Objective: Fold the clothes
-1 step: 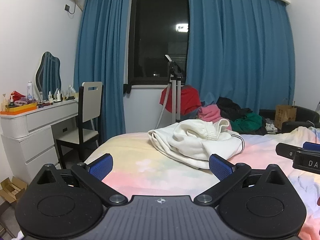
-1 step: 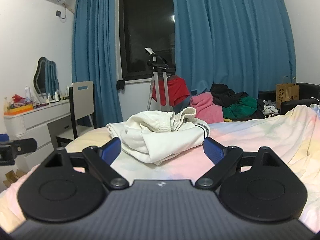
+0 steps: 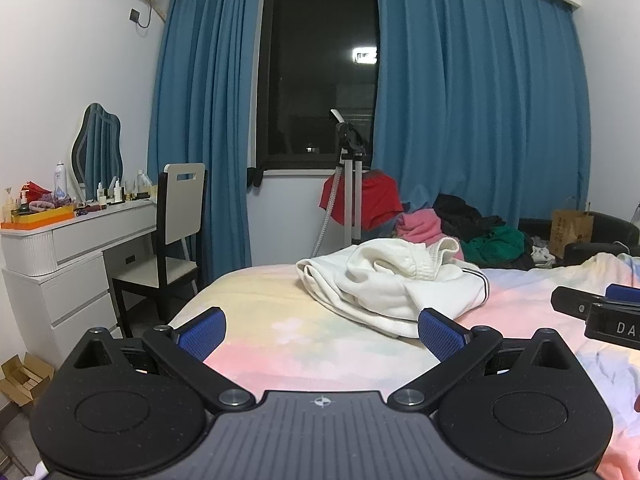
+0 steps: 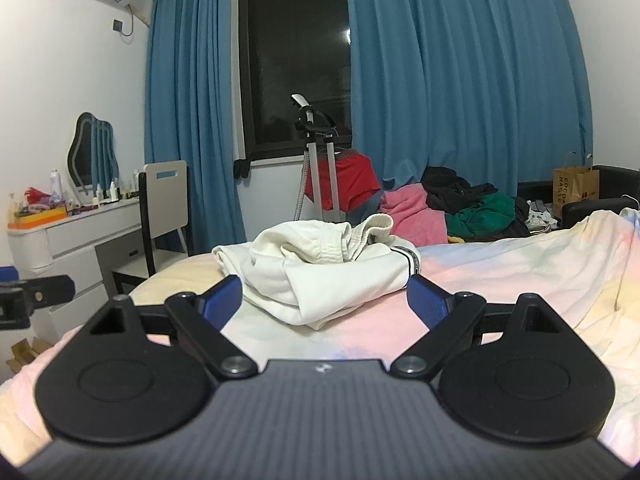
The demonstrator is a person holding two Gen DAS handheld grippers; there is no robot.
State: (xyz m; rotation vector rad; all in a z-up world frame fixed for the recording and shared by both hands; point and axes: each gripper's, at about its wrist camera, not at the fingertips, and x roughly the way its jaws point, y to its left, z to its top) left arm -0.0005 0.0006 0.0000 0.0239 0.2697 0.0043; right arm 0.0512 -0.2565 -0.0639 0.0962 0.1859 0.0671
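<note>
A crumpled white garment [image 3: 394,280] with a dark-striped hem lies in a heap on the pastel bedsheet [image 3: 288,304]; it also shows in the right wrist view [image 4: 328,268]. My left gripper [image 3: 320,334] is open and empty, held above the sheet just short of the garment. My right gripper [image 4: 325,300] is open and empty, its blue pads on either side of the garment's near edge, not touching it. The right gripper's tip shows at the left wrist view's right edge [image 3: 596,310].
A white dresser [image 3: 60,264] with bottles and a mirror stands left, with a chair [image 3: 176,236] beside it. A garment steamer stand [image 3: 350,184] and a pile of red, pink, black and green clothes [image 3: 460,228] lie behind the bed. Blue curtains cover the far wall.
</note>
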